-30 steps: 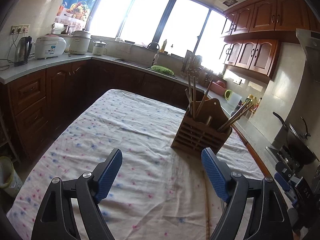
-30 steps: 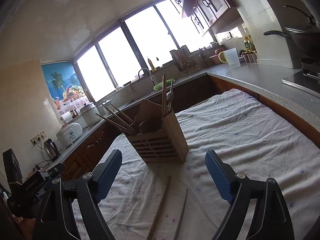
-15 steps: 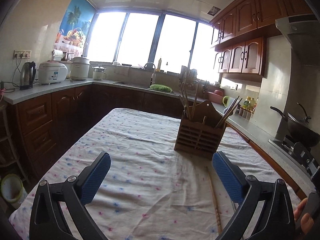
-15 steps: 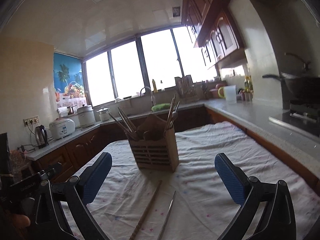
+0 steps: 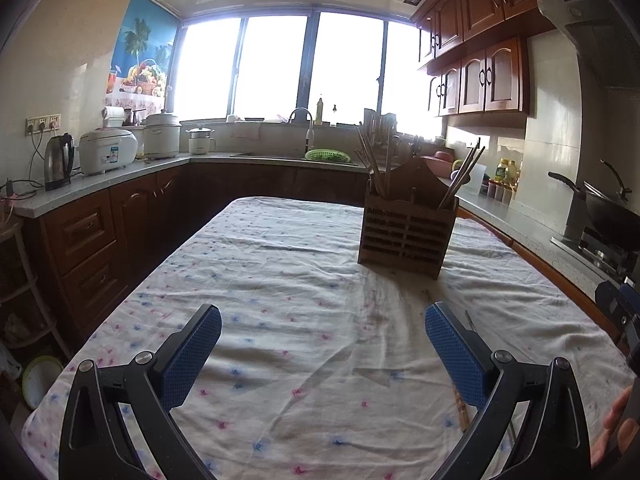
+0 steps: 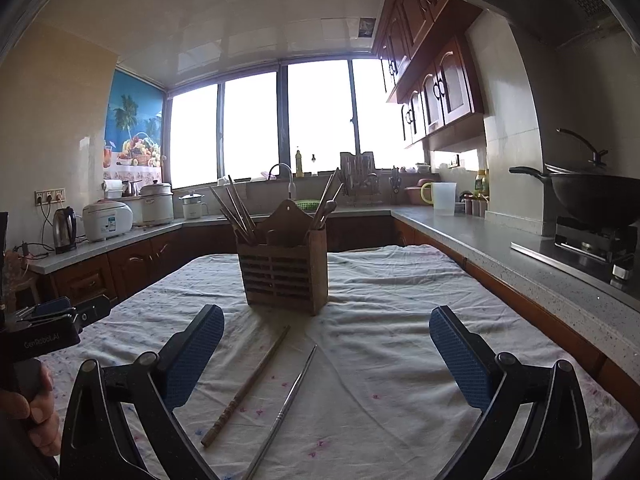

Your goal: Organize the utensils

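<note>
Kitchen tabletop point(image 6: 400, 300): wooden utensil holder point(image 6: 282, 276), one wooden chopstick point(image 6: 248, 384) and one metal chopstick point(image 6: 286, 404) lying before it; left tool point(image 5: 322, 350) and right tool point(image 6: 326, 354) released.

Cloth-covered tabletop point(image 6: 400, 320).
On it: wooden holder point(image 6: 282, 268), wooden chopstick point(image 6: 248, 384), and probably a metal chopstick point(image 6: 286, 404).

This is a home kitchen. Dark wooden cabinets point(image 5: 484, 76) hang on the wall, and a counter point(image 6: 472, 236) runs under a wide window point(image 5: 276, 64), carrying a sink tap point(image 5: 302, 116), a rice cooker point(image 5: 107, 150) and an electric kettle point(image 5: 58, 160). A wok point(image 6: 592, 196) sits on a gas stove point(image 6: 592, 240), and a table with a flowered cloth point(image 5: 280, 280) fills the middle.
</note>
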Demonstrator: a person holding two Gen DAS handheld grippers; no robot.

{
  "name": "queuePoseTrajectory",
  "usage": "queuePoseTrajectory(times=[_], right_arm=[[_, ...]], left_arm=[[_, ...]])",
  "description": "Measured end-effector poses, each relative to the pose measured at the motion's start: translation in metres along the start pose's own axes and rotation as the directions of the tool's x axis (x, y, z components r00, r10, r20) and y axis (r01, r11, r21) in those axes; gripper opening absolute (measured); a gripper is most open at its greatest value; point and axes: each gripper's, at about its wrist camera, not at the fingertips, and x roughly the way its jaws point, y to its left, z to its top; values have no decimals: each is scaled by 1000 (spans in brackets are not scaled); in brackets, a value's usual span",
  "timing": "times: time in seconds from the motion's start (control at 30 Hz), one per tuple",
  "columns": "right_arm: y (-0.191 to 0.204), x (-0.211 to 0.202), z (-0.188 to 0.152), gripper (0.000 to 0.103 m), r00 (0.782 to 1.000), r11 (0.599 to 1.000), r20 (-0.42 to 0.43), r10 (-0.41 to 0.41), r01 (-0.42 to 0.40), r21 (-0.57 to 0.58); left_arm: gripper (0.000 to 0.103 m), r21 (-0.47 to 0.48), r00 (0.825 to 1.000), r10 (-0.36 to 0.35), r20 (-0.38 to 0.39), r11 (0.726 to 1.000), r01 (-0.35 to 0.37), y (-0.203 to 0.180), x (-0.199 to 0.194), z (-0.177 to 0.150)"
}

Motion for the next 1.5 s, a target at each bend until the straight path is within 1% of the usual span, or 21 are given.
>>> queuePoseTrajectory(times=[0.2,0.47,0.7,1.13,1.2,1.33,1.4,1.5], right_arm=[[-7,-4,-2,103,1000,1000,3,-3,3,18],[-9,-6,-7,103,1000,1000,-9,2,-2,28],[-13,-8,-9,103,1000,999,-15,-10,10,43],[-10,-5,-11,103,999,999,-31,-24,25,30],[-9,-3,-12,103,999,999,-39,-24,25,23],[-6,-1,-11,103,997,999,-59,-44,45,9],[-5,3,-7,103,995,999,-89,-47,47,2],[-1,12,1,103,987,999,-154,-52,51,-13]], left_arm=[[102,31,1000,14,6,999,-15,-8,-6,-3],[102,45,1000,27,1,999,-27,-13,-9,-9],[102,57,999,43,-6,997,-43,-16,-10,-11],[102,101,996,90,9,991,-91,-21,-11,-12],[102,107,995,98,14,989,-99,-21,-11,-12],[102,134,987,150,49,979,-156,-23,-12,-11],[102,141,985,162,65,975,-170,-23,-13,-10],[102,144,984,155,85,976,-166,-23,-13,-7]])
